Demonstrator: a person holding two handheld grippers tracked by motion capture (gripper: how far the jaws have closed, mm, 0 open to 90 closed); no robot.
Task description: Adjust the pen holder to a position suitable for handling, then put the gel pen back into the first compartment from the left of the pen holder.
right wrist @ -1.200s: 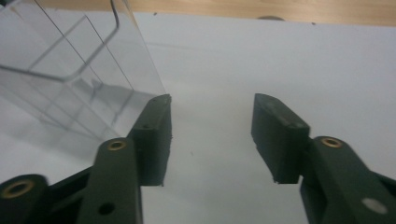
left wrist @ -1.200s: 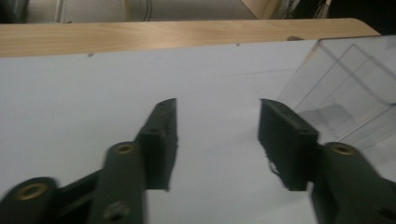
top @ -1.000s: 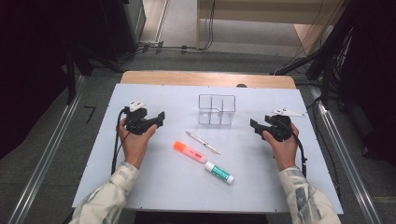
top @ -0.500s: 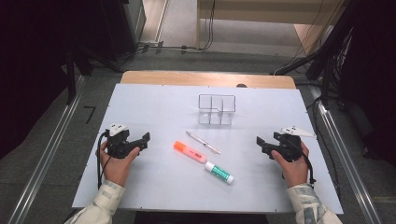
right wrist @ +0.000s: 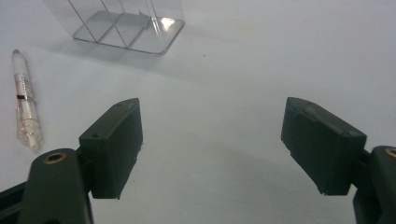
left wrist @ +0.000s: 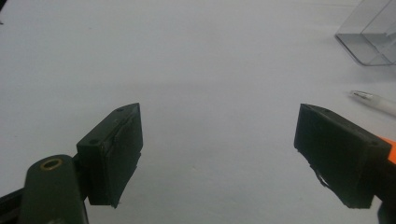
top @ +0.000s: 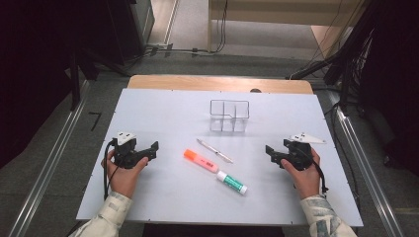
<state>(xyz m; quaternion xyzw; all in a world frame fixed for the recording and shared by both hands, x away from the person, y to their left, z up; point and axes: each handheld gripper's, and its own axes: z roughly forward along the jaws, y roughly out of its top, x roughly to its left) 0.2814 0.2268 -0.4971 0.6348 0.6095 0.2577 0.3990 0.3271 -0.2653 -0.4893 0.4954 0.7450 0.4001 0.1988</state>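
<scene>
A clear plastic organiser [top: 229,116] with compartments stands at the table's middle back. In front of it lie a clear pen [top: 215,150], an orange highlighter [top: 200,160] and a green-and-white marker [top: 232,182]. My left gripper [top: 152,150] rests at the left, pointing right toward the highlighter, open with nothing between its jaws [left wrist: 217,121]. My right gripper [top: 271,154] rests at the right, pointing left, open and empty [right wrist: 212,107]. Both pairs of jaws have just been opening. The left gripper view has the pen [left wrist: 373,100] and organiser [left wrist: 371,37] at its right edge. The right gripper view has the organiser [right wrist: 121,28] and pen [right wrist: 24,98].
The white table top [top: 163,108] sits on a wooden desk [top: 217,83]. Dark equipment and cables stand beyond the far edge. Metal rails run along both sides on the floor.
Both hands have drawn back toward the near edge and come down onto the table, the left one also shifting left. The pen, highlighter, marker and organiser have not moved.
</scene>
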